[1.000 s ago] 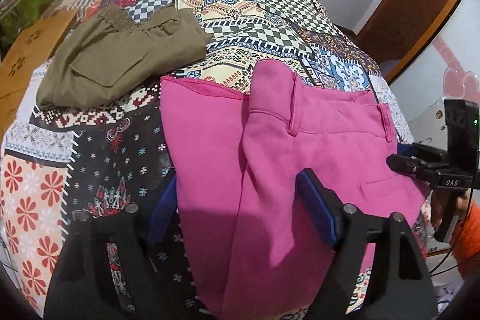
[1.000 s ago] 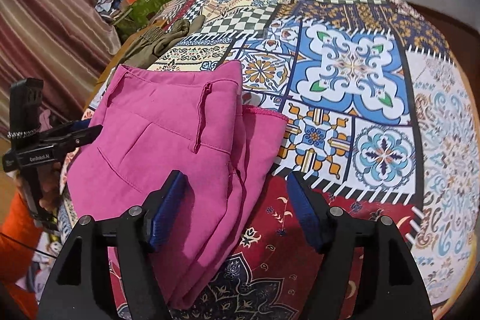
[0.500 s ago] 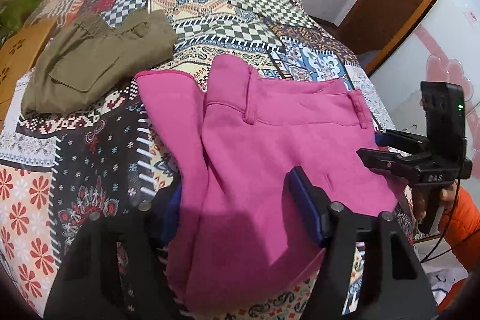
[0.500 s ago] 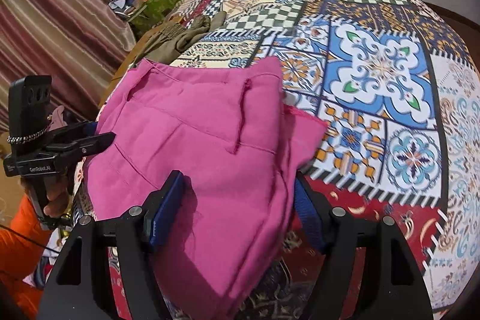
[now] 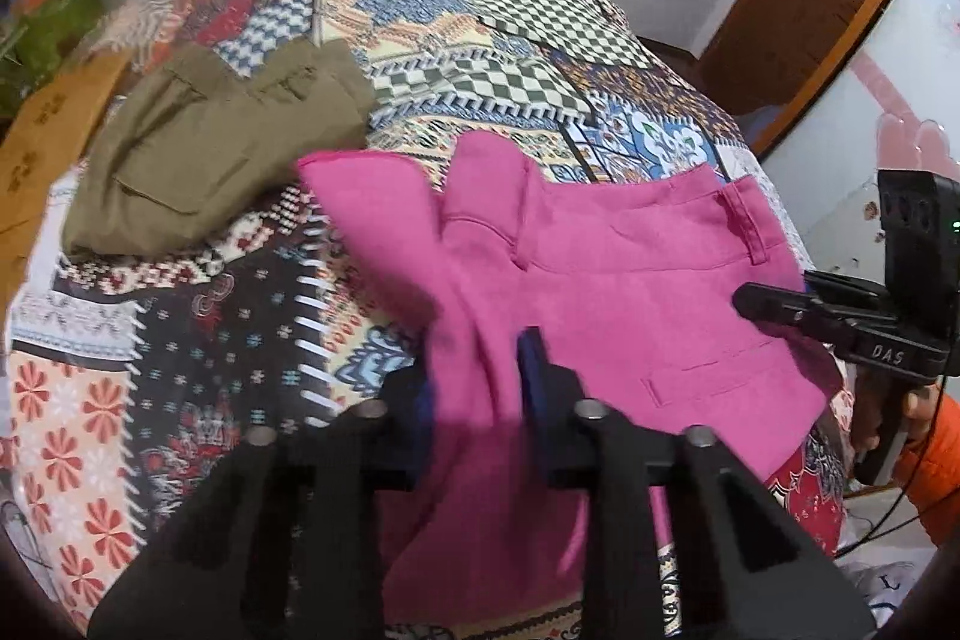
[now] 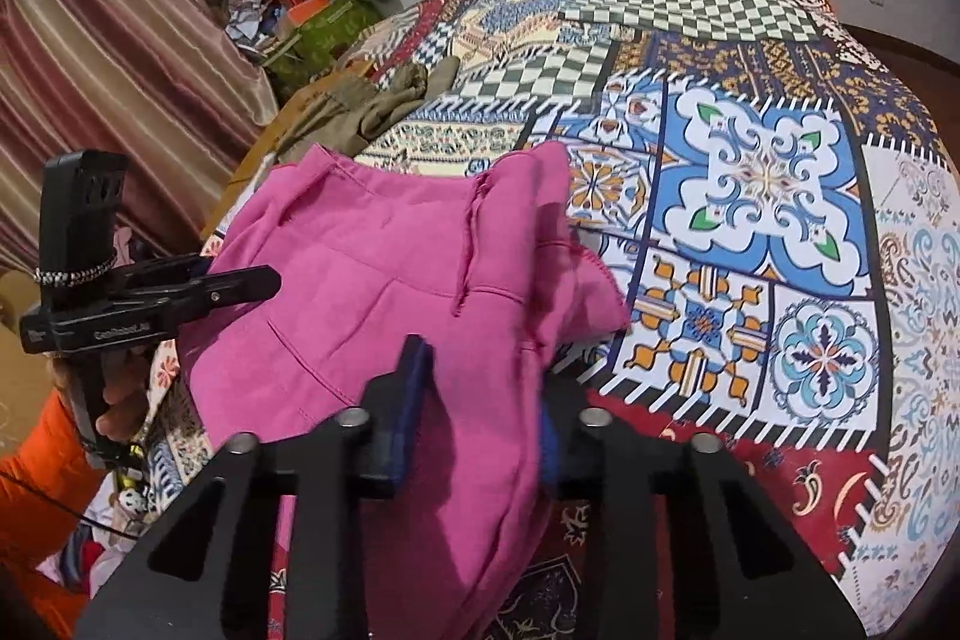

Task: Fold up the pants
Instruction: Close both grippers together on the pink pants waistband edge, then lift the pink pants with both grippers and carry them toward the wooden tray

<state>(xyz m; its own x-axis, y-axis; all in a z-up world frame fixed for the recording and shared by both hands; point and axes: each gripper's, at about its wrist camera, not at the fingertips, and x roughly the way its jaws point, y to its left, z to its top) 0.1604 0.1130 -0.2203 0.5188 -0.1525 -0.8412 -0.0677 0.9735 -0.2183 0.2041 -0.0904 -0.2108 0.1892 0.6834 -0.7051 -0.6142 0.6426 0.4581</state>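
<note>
Nearest the left wrist camera, the left gripper (image 5: 477, 388) is closing its blue pads on a bunched fold of the pink pants (image 5: 600, 292), the cloth pinched between them. Likewise, in the right wrist view the right gripper (image 6: 480, 400) is closing on the near edge of the same garment, pink fabric gathered between its fingers. Beyond the grippers the pants lie partly folded on the patchwork bedspread (image 6: 762, 172), waistband and belt loop facing up. Farther back and to the left sits a folded pair of olive cargo pants (image 5: 204, 160). At the far left a striped curtain (image 6: 108, 58) hangs beside a heap of clutter.
</note>
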